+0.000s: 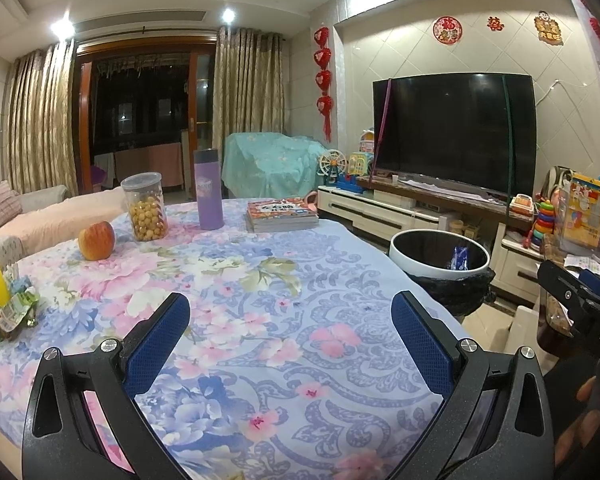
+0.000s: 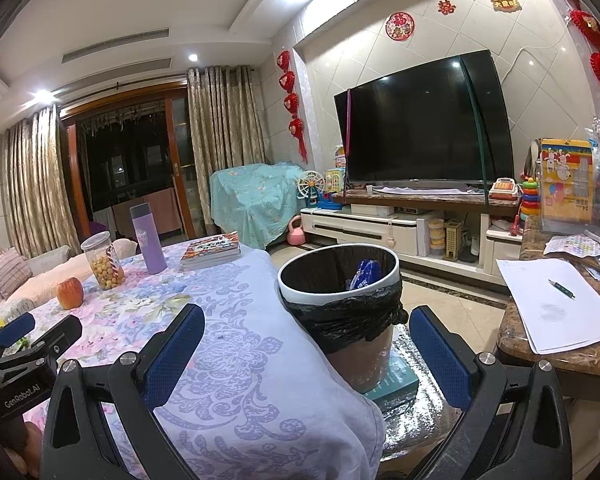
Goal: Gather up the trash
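A white trash bin (image 1: 412, 258) with a black liner stands on the floor beside the table's right edge; it also shows in the right wrist view (image 2: 296, 294). A blue wrapper (image 2: 365, 274) lies inside it, also seen in the left wrist view (image 1: 459, 259). Crumpled green and white wrappers (image 1: 10, 314) lie on the floral tablecloth (image 1: 260, 280) at the far left. My left gripper (image 1: 290, 334) is open and empty over the table. My right gripper (image 2: 306, 350) is open and empty, near the table's corner and the bin.
On the table stand an apple (image 1: 97, 241), a jar of yellow balls (image 1: 146, 208), a purple bottle (image 1: 209, 190) and a stack of books (image 1: 282, 216). A TV (image 2: 424, 124) on a cabinet stands behind. A side table with papers and a pen (image 2: 562, 289) is at right.
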The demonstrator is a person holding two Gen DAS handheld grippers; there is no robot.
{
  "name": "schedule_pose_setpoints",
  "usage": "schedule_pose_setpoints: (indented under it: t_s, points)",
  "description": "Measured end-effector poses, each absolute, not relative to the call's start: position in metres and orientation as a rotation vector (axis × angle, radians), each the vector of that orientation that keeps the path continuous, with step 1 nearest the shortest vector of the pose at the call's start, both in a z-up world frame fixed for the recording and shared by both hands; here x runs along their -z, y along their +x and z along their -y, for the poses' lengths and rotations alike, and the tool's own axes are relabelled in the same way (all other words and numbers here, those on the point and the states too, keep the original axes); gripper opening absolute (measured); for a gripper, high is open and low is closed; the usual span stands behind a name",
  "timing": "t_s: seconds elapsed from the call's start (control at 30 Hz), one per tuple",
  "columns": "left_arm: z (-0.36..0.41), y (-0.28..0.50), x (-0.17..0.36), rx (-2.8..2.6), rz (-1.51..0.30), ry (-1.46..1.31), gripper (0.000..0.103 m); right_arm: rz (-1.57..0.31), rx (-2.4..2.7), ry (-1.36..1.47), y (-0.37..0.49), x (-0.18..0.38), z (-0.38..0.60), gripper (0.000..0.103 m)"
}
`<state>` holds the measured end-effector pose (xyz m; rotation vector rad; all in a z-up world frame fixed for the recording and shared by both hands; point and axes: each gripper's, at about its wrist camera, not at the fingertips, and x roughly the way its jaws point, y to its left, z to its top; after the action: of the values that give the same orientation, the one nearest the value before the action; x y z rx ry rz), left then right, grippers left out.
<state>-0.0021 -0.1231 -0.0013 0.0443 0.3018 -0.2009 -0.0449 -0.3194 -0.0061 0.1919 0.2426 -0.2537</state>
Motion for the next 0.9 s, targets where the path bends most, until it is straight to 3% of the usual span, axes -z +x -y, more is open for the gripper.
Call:
schedule_pose_setpoints:
  t_s: [0.9]
  points:
    - [0.121,0.011,0.010,0.215,-0.345,0.030,0.103,-0.252,0.244,0.199,-0.041,0.009,0.314,0.103]
